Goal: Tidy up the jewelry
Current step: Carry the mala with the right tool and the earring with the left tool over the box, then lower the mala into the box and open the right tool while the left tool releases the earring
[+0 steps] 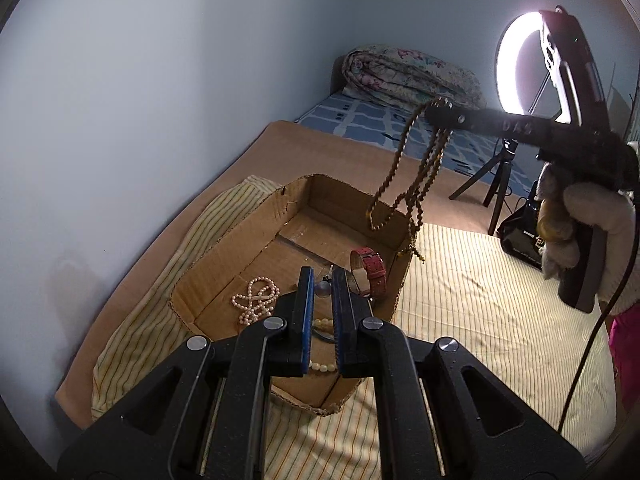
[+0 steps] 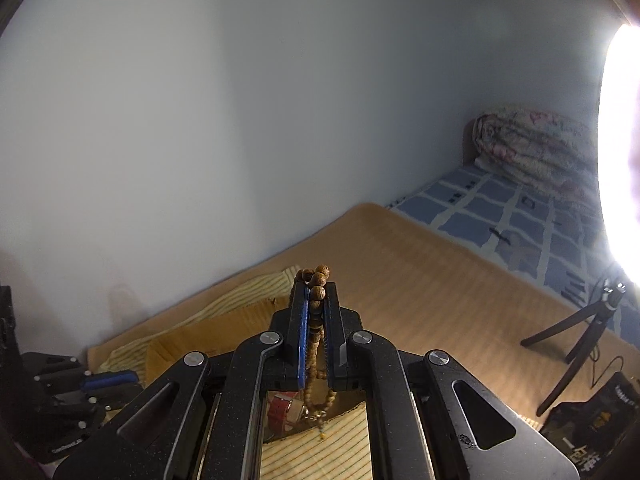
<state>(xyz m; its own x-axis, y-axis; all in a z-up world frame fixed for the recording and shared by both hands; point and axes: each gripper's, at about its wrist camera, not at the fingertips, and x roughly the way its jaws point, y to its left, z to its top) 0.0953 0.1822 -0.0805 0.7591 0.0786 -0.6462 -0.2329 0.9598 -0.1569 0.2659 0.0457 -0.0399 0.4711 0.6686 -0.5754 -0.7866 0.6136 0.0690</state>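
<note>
1. Beads: brown wooden bead necklace (image 1: pixel 416 168) hangs in air at centre-right of the left wrist view, pinched at its top end in the right tool (image 1: pixel 436 114). Long axis runs near vertical, several loops dangling, tassel end lowest.
2. Key relation: lowest loops sit over the far right wall of the cardboard box (image 1: pixel 248 240); tassel end looks just outside or on that rim, can't tell which. Box interior lies down and to frame-left of the strand, so the drop likely needs a shift that way plus lowering.
3. Right tool state: jaws narrow, clamped on the beads; the right wrist view shows beads (image 2: pixel 316 312) stacked between the blue pads (image 2: pixel 305 332), a few poking above the tips, the rest hanging below.
4. Left tool (image 1: pixel 322 300): bottom centre of its own frame, jaws narrow with a small gap, holding nothing that I can see. It hovers over the near part of the box, so it is the nearer one to the box contents; the right one is nearer the beads, obviously.
5. In the box: pearl necklace (image 1: pixel 256 300) lower left, red watch (image 1: pixel 368 276) by the right wall, pale bead strand (image 1: pixel 320 366) partly hidden behind left tool.
6. Outward: box sits on striped cloth (image 1: pixel 460 300) on the bed; ring light (image 1: pixel 520 64) upper right, tripod (image 1: pixel 496 184) below it, gloved hand (image 1: pixel 580 224) on right handle.
</note>
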